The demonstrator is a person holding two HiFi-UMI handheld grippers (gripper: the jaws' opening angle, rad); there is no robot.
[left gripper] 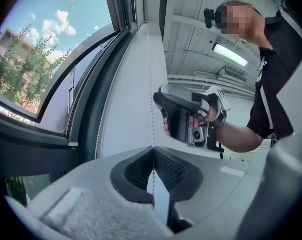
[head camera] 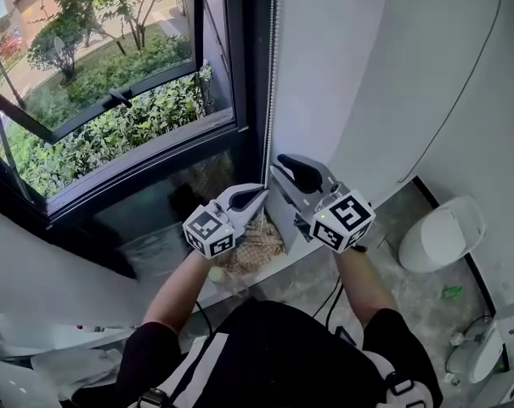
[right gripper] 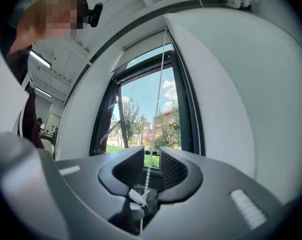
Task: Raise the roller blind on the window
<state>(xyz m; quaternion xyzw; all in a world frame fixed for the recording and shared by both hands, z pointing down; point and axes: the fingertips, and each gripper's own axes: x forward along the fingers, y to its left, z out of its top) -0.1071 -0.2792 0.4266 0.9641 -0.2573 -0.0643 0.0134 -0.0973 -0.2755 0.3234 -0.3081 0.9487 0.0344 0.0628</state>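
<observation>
A person stands at a dark-framed window [head camera: 240,130] with grey handheld tongs in each hand. The left gripper [head camera: 258,195] is nearest the glass. In the left gripper view [left gripper: 151,150] its two ribbed black pads are pressed together on a thin white beaded cord [left gripper: 151,84] and pinch it at the tips.

The cord [head camera: 274,75] hangs along the window's right-hand frame, next to a plain white wall [head camera: 341,58]. Its long axis is straight up and down, from above the tongs to the blind fitting. A second strand [right gripper: 198,124] of the same cord runs beside it, closer to the frame.

A pale band that looks like the rolled-up fabric blind [right gripper: 143,45] lies across the very top of the window.

The right gripper [head camera: 282,165] sits just right of the left one and slightly higher. In the right gripper view [right gripper: 151,165] its pads stand a little apart. The cord [right gripper: 158,99] passes through the gap between them, not squeezed.
</observation>
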